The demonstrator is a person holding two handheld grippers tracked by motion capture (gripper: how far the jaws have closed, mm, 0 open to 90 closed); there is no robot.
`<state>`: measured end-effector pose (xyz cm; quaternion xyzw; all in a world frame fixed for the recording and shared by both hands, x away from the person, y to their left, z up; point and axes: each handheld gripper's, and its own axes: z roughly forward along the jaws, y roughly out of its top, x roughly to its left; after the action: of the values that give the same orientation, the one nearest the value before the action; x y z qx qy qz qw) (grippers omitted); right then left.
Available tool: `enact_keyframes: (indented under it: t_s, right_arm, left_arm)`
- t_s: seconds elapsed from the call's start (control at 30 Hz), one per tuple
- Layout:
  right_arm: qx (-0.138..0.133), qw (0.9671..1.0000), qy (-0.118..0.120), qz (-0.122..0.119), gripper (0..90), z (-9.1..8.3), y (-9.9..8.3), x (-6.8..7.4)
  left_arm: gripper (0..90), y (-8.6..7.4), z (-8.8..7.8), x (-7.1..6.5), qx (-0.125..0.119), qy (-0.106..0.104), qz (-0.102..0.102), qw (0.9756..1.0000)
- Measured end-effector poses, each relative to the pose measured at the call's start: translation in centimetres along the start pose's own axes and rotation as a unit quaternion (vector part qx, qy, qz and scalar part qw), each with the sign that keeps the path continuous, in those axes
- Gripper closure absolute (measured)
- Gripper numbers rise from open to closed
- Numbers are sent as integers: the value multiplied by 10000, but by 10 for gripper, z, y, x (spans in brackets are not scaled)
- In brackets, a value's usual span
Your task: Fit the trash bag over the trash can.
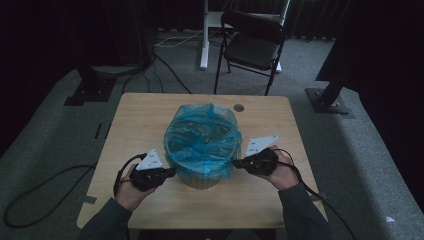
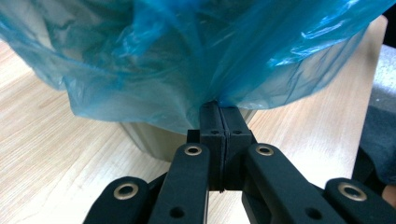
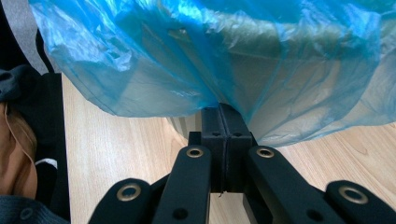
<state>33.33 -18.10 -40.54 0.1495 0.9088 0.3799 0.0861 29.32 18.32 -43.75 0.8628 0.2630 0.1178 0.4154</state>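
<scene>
1. A small bin [image 1: 202, 175] stands near the middle of the tabletop [image 1: 145, 112], a little toward its near edge, lined with a blue plastic bag [image 1: 202, 137].
2. The bag's rim is folded down over the bin's lip all round, so the lining looks largely done; what seems left is tugging the skirt lower or evening it out, then letting go.
3. The left gripper [image 1: 170, 172] has its jaws pressed together, pinching the bag's hem on the bin's left side.
4. The right gripper [image 1: 237, 162] pinches the hem on the opposite side in the same way.
5. The high view shows the bag's open mouth and both hands; the gripper views show the pinched film [image 2: 212, 95] [image 3: 219, 100] and the bin wall beneath the skirt.
</scene>
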Motion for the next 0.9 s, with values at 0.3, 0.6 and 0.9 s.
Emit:
enact_keyframes:
  t_s: [0.3,0.6,0.9]
  right_arm:
    - [79,10000,-4,-14,898,0,0,1]
    - [180,9998,-19,55,898,3,-5,-3]
    - [176,9997,-142,127,897,-3,-8,-6]
  left_arm:
    - [893,-1,1,0,73,41,23,10000]
    - [892,-3,5,1,245,108,27,9996]
    - [892,-8,-3,10,186,198,-165,9995]
